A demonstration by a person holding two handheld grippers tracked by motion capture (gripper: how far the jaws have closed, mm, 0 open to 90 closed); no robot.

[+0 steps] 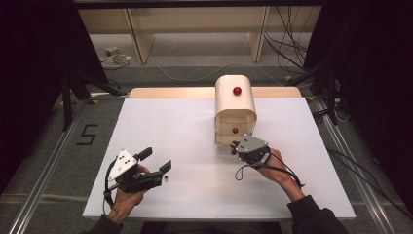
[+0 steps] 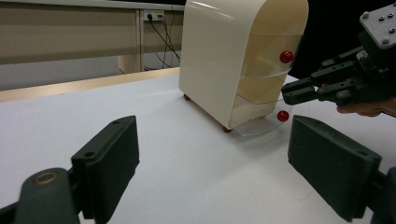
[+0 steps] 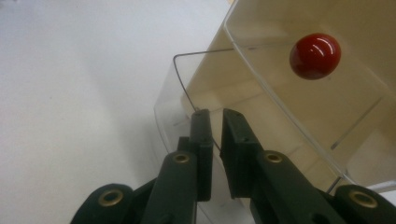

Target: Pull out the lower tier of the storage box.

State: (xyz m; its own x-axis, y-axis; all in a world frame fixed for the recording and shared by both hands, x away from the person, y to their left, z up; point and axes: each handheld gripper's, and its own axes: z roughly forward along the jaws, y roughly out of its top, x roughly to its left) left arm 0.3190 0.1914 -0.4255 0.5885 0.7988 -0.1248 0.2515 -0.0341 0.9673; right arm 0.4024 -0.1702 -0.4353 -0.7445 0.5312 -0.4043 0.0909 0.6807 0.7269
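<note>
A cream cabinet (image 1: 235,105) (image 2: 215,56) with clear drawers and red knobs stands at the table's far middle. Its bottom drawer (image 2: 256,125) (image 3: 169,116) is pulled out a little, with its red knob (image 1: 233,151) (image 2: 282,115) in front. My right gripper (image 1: 235,146) (image 2: 286,95) (image 3: 215,122) is at that drawer, jaws nearly together, with the thin clear rim of the drawer's front wall pinched between them. Another red knob (image 3: 315,56) on a clear drawer front shows beyond the jaws. My left gripper (image 1: 158,160) (image 2: 212,158) rests low at the near left, open, with nothing between its jaws.
The white table top (image 1: 185,126) has a wooden strip (image 1: 165,92) along its far edge. A small dark object (image 1: 165,178) lies just right of my left gripper. Cables (image 1: 287,44) and shelf legs sit on the floor behind the table.
</note>
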